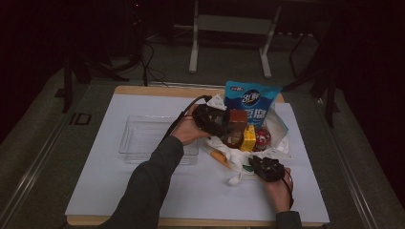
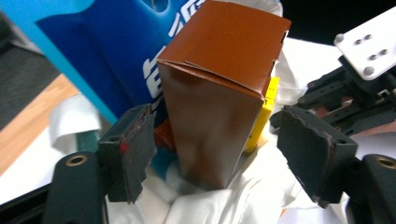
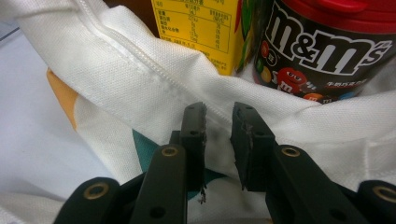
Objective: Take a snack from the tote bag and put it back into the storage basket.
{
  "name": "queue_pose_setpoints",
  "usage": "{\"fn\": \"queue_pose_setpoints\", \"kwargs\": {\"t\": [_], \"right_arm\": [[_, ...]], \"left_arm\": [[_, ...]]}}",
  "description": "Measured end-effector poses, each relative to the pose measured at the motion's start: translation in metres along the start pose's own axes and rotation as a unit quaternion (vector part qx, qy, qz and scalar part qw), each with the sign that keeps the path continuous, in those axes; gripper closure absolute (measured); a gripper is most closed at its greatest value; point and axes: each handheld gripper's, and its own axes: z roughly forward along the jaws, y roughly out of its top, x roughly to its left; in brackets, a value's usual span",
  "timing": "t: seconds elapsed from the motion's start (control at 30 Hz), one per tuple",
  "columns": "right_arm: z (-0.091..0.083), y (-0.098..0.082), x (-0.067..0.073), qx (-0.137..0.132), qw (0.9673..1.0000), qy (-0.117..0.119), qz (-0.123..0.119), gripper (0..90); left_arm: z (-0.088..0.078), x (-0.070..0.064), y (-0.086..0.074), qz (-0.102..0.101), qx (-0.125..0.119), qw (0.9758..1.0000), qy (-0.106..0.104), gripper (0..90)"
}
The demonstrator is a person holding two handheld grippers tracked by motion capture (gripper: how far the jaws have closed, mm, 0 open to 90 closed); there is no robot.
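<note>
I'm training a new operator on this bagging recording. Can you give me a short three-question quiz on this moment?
1. True or false: the left gripper has its fingers clamped on the brown carton.
2. What does the right gripper have between its fingers?
A. the yellow carton
B. the white cloth bag
C. the M&M's tub
3. Which item stands tallest at the back of the bag in the high view?

Key
1. False: its fingers stand apart from the carton's sides, which sits in the bag.
2. B: a fold of the bag's fabric.
3. The blue snack pouch.
</note>
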Motion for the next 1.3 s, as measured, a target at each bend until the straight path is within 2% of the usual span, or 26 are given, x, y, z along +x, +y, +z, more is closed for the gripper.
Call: {"fn": "queue_pose_setpoints", "kwargs": {"t": [0.07,0.2,0.3,0.33,0.4,0.43,0.6,0.63,0.77,0.97,1.1,1.13,1.3], "right_arm": [[0.000,0.000,0.000,-0.002,1.0000,0.002,0.002,74.8],[0.000,-0.001,-0.001,-0.002,1.0000,0.003,0.004,74.8],[0.000,-0.001,-0.001,-0.003,1.0000,0.004,0.005,74.8],[0.000,-0.001,-0.001,-0.003,1.0000,0.005,0.005,74.8],[0.000,-0.001,-0.001,-0.003,1.0000,0.005,0.006,74.8],[0.000,-0.001,-0.001,-0.003,1.0000,0.005,0.005,74.8],[0.000,-0.001,-0.002,-0.003,0.9999,0.008,0.009,74.7],[0.000,-0.001,-0.002,-0.003,0.9999,0.008,0.009,74.7],[-0.001,-0.001,-0.002,-0.003,0.9999,0.009,0.009,74.4],[-0.001,-0.001,-0.003,-0.004,0.9999,0.012,0.011,74.0],[-0.001,-0.001,-0.003,-0.004,0.9999,0.012,0.011,73.9],[-0.001,-0.001,-0.003,-0.004,0.9999,0.013,0.011,73.9],[-0.001,-0.001,-0.003,-0.004,0.9998,0.013,0.011,73.9]], "left_arm": [[0.003,0.002,0.000,0.000,0.002,1.0000,-0.002,22.0],[0.009,0.009,-0.001,-0.008,-0.008,0.9997,-0.023,20.1],[0.011,0.011,-0.001,-0.009,-0.016,0.9995,-0.027,25.1],[0.012,0.012,-0.001,-0.011,-0.023,0.9991,-0.034,27.0],[0.013,0.013,0.000,-0.015,-0.033,0.9987,-0.035,27.7],[0.015,0.015,0.000,-0.020,-0.043,0.9979,-0.044,29.6],[0.017,0.016,-0.002,-0.032,-0.065,0.9959,-0.054,32.9],[0.018,0.016,-0.002,-0.038,-0.074,0.9947,-0.060,32.8],[0.022,0.016,-0.002,-0.050,-0.088,0.9930,-0.060,32.4],[0.025,0.014,-0.002,-0.057,-0.099,0.9918,-0.057,32.3],[0.028,0.015,-0.003,-0.072,-0.116,0.9888,-0.061,31.8],[0.031,0.016,-0.004,-0.078,-0.124,0.9872,-0.063,31.3],[0.034,0.017,-0.004,-0.081,-0.128,0.9862,-0.067,28.1]]}}
